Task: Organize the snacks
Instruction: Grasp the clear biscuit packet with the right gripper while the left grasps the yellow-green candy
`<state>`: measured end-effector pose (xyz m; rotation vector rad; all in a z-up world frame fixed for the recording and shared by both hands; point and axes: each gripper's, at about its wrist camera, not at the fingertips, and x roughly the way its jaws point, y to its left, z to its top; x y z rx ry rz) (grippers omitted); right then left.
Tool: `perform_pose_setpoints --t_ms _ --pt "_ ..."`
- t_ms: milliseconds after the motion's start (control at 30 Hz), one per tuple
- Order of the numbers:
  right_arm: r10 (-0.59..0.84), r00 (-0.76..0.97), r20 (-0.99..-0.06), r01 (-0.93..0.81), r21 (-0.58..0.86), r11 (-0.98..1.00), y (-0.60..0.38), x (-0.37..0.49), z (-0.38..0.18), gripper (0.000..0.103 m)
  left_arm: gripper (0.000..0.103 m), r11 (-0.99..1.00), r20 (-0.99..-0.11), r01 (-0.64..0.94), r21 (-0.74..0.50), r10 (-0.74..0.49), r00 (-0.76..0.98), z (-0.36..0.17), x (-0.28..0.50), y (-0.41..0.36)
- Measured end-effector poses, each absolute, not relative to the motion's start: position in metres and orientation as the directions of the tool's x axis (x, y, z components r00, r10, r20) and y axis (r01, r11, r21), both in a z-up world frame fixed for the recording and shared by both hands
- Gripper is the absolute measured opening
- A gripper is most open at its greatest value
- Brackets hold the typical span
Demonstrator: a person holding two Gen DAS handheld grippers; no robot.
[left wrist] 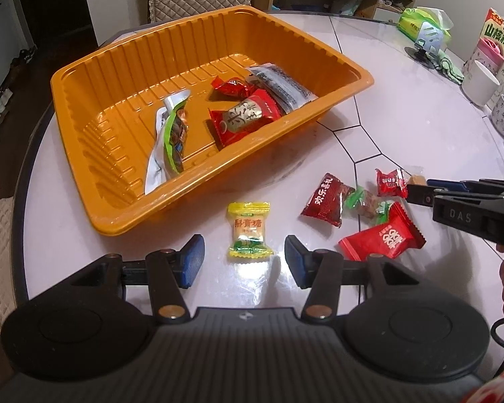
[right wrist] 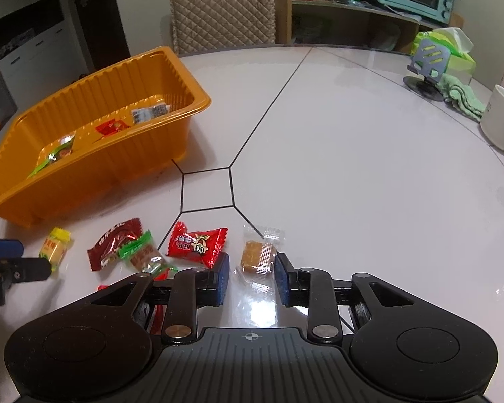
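Observation:
An orange tray [left wrist: 117,77] at the back left holds several wrapped snacks. On the white table, a yellow candy [left wrist: 249,230] lies between the tips of my left gripper [left wrist: 245,262], which is open, its pads clear of the wrapper. To its right lie a dark red packet [left wrist: 324,201], a green-wrapped candy [left wrist: 364,201], a small red candy [right wrist: 196,243] and a larger red packet [left wrist: 383,235]. My right gripper [right wrist: 252,278] straddles a brown candy in clear wrap [right wrist: 256,257], jaws narrow, with a sliver of gap at the left pad.
A white mug [right wrist: 502,121], a phone stand [right wrist: 426,63], a green cloth [right wrist: 460,95] and a tissue pack [right wrist: 453,43] line the right side of the table. A quilted chair back [right wrist: 221,6] stands behind the table's far edge.

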<state>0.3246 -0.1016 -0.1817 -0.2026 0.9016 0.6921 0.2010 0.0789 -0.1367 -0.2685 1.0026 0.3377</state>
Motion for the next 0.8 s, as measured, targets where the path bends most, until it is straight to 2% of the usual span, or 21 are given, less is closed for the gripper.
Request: perform_pose_setpoints --t_ms 67,167,633,700,800 --pt "0.466 0.427 -0.775 -0.639 0.107 0.762 -0.101 0.324 -0.182 0.03 0.048 0.916 -0.856 -0.397 -0.063 0.155 0.493 -0.138 0.202 0.079" --pt "0.458 0.435 -0.776 -0.637 0.094 0.765 -0.102 0.324 -0.182 0.022 0.048 0.915 -0.857 -0.399 -0.059 0.158 0.491 -0.14 0.203 0.08" --pt "0.487 0.385 -0.784 -0.615 0.176 0.769 -0.122 0.327 -0.18 0.022 0.047 0.916 -0.857 -0.398 -0.048 0.167 0.487 -0.147 0.208 0.08" --pt "0.487 0.382 -0.785 -0.614 0.179 0.769 -0.124 0.327 -0.18 0.022 0.038 0.917 -0.856 -0.397 -0.045 0.169 0.488 -0.148 0.21 0.079" --pt "0.488 0.379 -0.786 -0.609 0.185 0.771 -0.125 0.327 -0.18 0.022 0.034 0.917 -0.855 -0.398 -0.039 0.175 0.487 -0.149 0.214 0.079"
